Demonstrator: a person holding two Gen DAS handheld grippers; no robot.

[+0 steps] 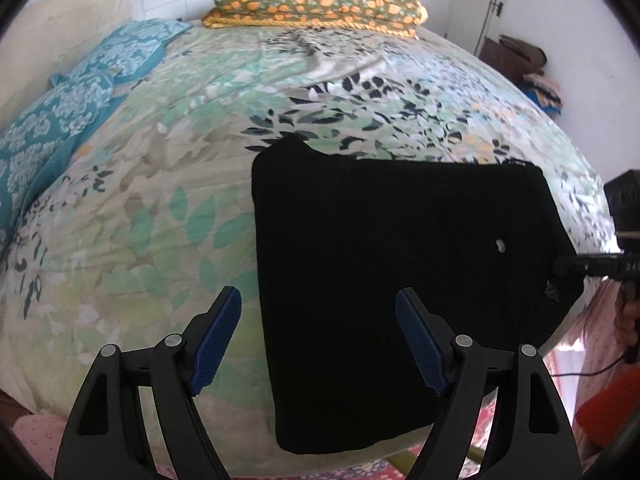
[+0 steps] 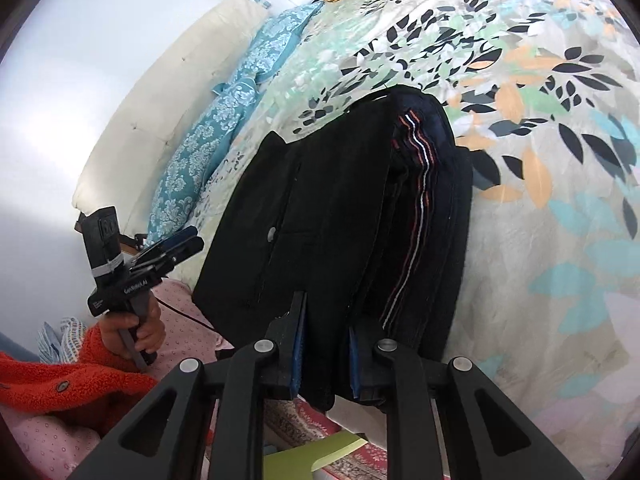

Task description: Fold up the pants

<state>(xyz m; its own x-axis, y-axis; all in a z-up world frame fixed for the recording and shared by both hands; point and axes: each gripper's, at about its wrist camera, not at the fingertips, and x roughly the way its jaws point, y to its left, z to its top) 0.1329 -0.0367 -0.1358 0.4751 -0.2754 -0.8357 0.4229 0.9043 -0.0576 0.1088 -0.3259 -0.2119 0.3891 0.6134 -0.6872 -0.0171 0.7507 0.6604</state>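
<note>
The black pants [image 1: 400, 264] lie folded into a thick square near the bed's front edge. In the right wrist view the pants [image 2: 340, 208] show stacked layers with a red and white side stripe. My left gripper [image 1: 318, 340] is open and empty, hovering above the fold's left edge. It also shows in the right wrist view [image 2: 176, 246], held off the bed's edge. My right gripper [image 2: 326, 344] is shut on the near edge of the folded pants. Its tip shows in the left wrist view [image 1: 560, 267] at the fold's right edge.
The bed has a leaf-print cover [image 1: 168, 208]. Two blue patterned pillows [image 1: 72, 112] lie at the left, an orange floral pillow [image 1: 316, 2] at the far end. A white headboard [image 2: 168, 100] stands behind. A patterned rug [image 2: 304, 420] lies on the floor below.
</note>
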